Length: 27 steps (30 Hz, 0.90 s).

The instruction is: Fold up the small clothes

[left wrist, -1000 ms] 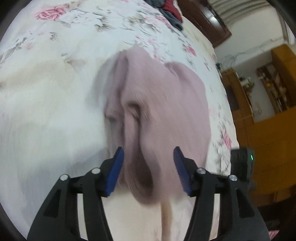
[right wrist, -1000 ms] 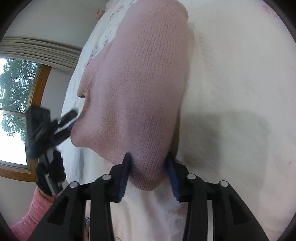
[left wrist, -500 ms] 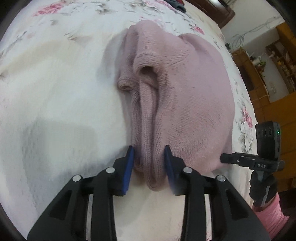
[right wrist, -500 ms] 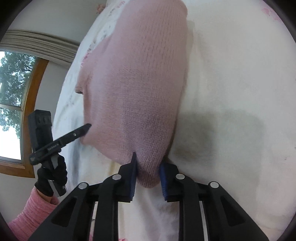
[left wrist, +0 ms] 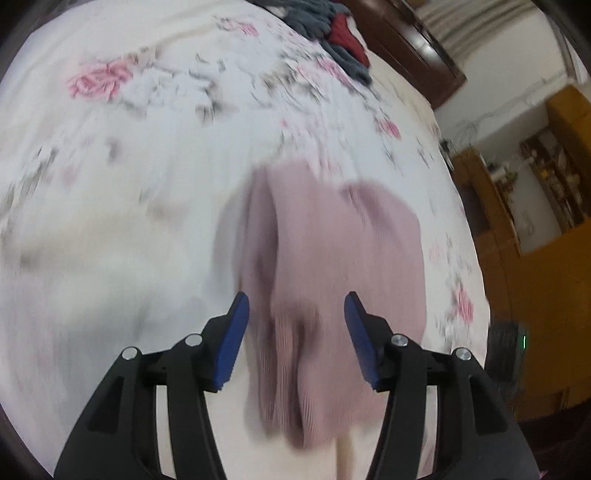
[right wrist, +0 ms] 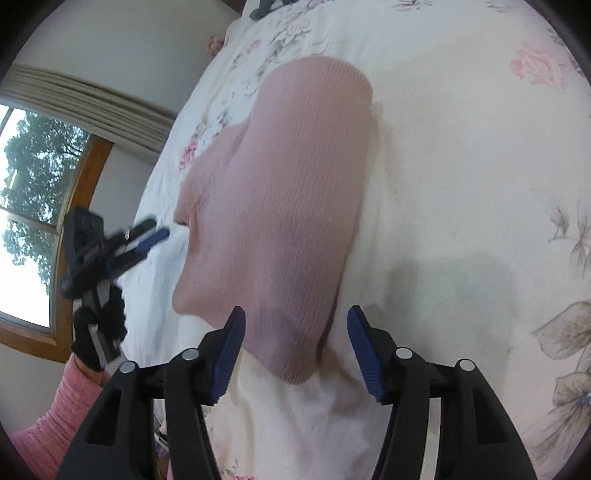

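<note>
A dusty-pink knitted garment [left wrist: 332,266] lies folded lengthwise on the floral bedspread [left wrist: 129,166]; the left wrist view is motion-blurred. My left gripper [left wrist: 296,314] is open, its blue pads either side of the garment's near end and apart from it. In the right wrist view the same pink garment [right wrist: 288,206] lies flat, and my right gripper [right wrist: 295,332] is open just above its near corner, holding nothing. At the left of that view a black-gloved hand with a pink sleeve holds the left gripper [right wrist: 147,240].
A heap of dark blue and red clothes [left wrist: 332,33] lies at the far end of the bed. Wooden furniture [left wrist: 535,221] stands to the right beyond the bed edge. A wood-framed window [right wrist: 33,206] is at the left in the right wrist view.
Both grippers have opened and let go of the pink garment, then drawn back from it. The garment now rests on the bed.
</note>
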### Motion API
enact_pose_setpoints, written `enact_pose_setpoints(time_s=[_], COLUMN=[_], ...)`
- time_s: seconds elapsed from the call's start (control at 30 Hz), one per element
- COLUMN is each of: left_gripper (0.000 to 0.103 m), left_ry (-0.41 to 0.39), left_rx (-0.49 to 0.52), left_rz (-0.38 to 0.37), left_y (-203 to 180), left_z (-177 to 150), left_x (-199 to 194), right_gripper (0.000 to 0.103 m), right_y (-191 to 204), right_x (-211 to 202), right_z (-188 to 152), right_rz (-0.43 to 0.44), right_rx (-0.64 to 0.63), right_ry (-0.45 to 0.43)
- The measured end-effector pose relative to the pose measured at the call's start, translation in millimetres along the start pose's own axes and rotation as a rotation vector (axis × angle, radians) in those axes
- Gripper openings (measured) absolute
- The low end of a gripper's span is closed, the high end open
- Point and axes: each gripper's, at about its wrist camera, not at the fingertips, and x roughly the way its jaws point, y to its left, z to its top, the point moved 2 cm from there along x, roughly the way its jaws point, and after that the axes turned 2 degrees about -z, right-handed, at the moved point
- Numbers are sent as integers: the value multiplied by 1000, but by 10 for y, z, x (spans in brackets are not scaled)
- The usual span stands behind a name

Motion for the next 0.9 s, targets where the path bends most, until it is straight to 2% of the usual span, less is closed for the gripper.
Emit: enact_pose_setpoints(time_s=[0.1, 0.13, 0.27, 0.3, 0.33, 0.4, 0.43, 0.57, 0.6, 0.7, 0.8, 0.9], left_gripper=[59, 61, 59, 52, 28, 17, 10, 10, 10, 10, 12, 29], left_ry=[-8, 6, 64, 74, 73, 47, 5, -126, -124, -24, 0, -7], left_rx=[-23, -34, -95, -109, -118, -124, -102, 47, 50, -46, -86, -91], left_rz=[6, 10, 6, -1, -13, -23, -31, -1, 21, 22, -2, 2], left_y=[13, 22, 49, 63, 62, 31, -34, -226, -165, 112, 216, 199], left_z=[296, 381, 530, 542, 540, 545, 537, 440, 422, 413, 415, 411], left_x=[177, 281, 620, 671, 697, 676, 592, 276, 270, 464, 550, 477], right_gripper=[58, 58, 58, 58, 58, 58, 58, 58, 58, 58, 58, 58], right_y=[-23, -38, -95, -94, -96, -102, -103, -106, -107, -82, -75, -86], right_x=[20, 4, 41, 55, 61, 66, 69, 67, 65, 111, 143, 147], right_z=[-10, -27, -40, -32, -24, -20, -13, -22, -28, -3, 6, 20], right_rz=[3, 3, 3, 3, 4, 3, 0, -4, -5, -9, -20, -23], right_rx=[4, 2, 10, 11, 10, 7, 6, 3, 1, -1, -3, 0], right_ry=[0, 2, 10, 11, 11, 12, 14, 22, 22, 26, 35, 40])
